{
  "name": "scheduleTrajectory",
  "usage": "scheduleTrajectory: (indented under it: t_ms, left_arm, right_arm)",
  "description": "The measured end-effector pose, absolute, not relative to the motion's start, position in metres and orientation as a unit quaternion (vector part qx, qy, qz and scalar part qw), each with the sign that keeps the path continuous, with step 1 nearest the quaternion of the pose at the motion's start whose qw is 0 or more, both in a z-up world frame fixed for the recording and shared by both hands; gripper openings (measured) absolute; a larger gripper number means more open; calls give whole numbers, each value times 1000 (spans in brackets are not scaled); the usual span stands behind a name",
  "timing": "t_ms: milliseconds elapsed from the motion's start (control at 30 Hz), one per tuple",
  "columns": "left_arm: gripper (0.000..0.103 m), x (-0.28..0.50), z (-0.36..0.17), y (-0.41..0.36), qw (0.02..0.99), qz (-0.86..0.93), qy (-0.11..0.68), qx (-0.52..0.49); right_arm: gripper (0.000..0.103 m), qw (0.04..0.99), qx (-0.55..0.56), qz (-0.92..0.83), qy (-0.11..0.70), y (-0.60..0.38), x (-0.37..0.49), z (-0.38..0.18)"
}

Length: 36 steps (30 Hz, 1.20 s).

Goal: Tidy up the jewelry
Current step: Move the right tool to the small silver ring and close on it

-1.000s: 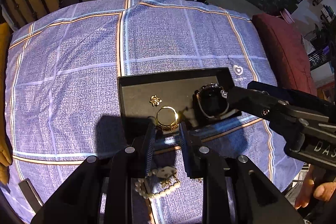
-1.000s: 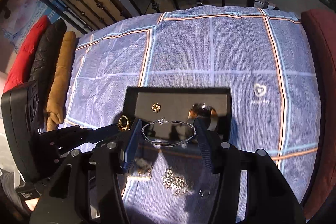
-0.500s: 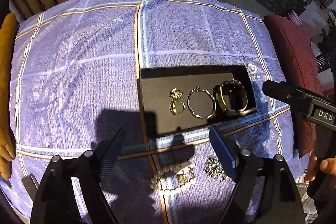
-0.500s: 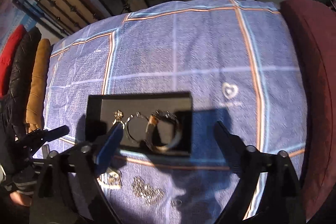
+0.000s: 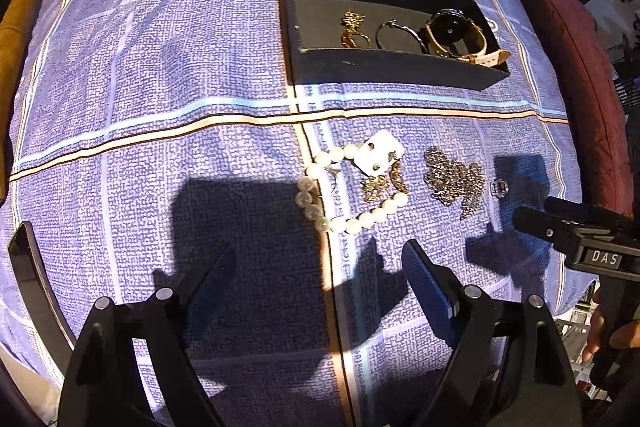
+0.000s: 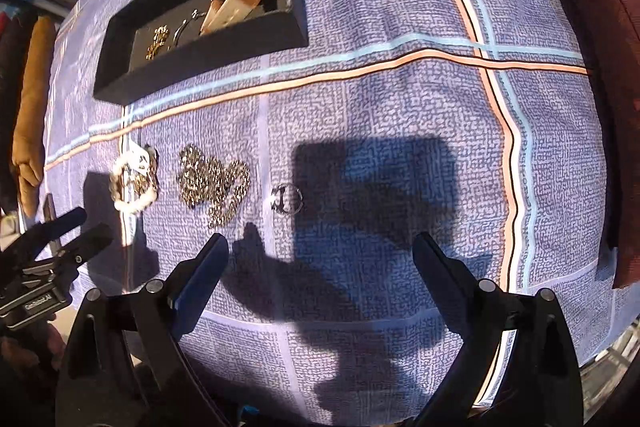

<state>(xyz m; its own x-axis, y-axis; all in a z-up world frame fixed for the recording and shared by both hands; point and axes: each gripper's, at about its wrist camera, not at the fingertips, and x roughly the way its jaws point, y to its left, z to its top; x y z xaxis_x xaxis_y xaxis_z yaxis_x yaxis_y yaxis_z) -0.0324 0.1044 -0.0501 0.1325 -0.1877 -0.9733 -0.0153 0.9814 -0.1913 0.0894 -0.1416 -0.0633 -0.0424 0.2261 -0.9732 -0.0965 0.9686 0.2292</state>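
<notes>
Hovering w/ both grippers, left (image 5: 316,263) & right (image 6: 320,251), spread wide & empty. Pearl bracelet (image 5: 340,195) lies on cloth near tray (image 5: 392,67); light, rolls, prob. best pinched across beads.

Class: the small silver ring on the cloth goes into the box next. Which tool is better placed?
Probably the right tool: open, with the silver ring just ahead. The left tool faces the pearl bracelet.

Both wrist views above bedspread (image 5: 200,67), sharing tray (image 6: 208,55).

left hand-held gripper (image 5: 316,259) agape, right hand-held gripper (image 6: 320,251) agape
</notes>
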Motion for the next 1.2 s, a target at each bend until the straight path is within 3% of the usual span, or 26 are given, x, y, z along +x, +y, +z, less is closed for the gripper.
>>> scheduleTrajectory:
  t_ms: [367,400,433,467,800,933,1067,1133,1200]
  left_arm:
    - [83,-41,-51,87,743,-61,662,-79]
    - [83,-42,-50,88,744,-60,661,-80]
    - [83,-44,-49,90,744,-60,661,-81]
    - [83,-46,-49,90,745,-58,660,-80]
    - [83,-44,-50,96,743,-53,663,-75]
    - [83,-38,-55,87,743,-55,663,-74]
    - [83,-36,-55,87,743,-54,663,-74]
    - [83,-35,-56,88,742,-54,664,-77]
    - [83,-35,-57,89,740,-52,666,-79]
  right_arm:
    - [90,684,48,160,711,-139,83,-62]
    - [76,686,49,158,709,-134,87,-58]
    - [54,687,44,152,710,-134,89,-58]
    - [49,686,48,153,710,-134,92,-59]
    - [47,702,41,148,696,-132,98,-63]
    - [35,704,32,148,694,-125,102,-67]
    - [34,698,32,155,699,-114,107,-73]
    - [21,695,21,159,701,-107,108,-76]
    - [21,696,23,163,699,-105,108,-77]
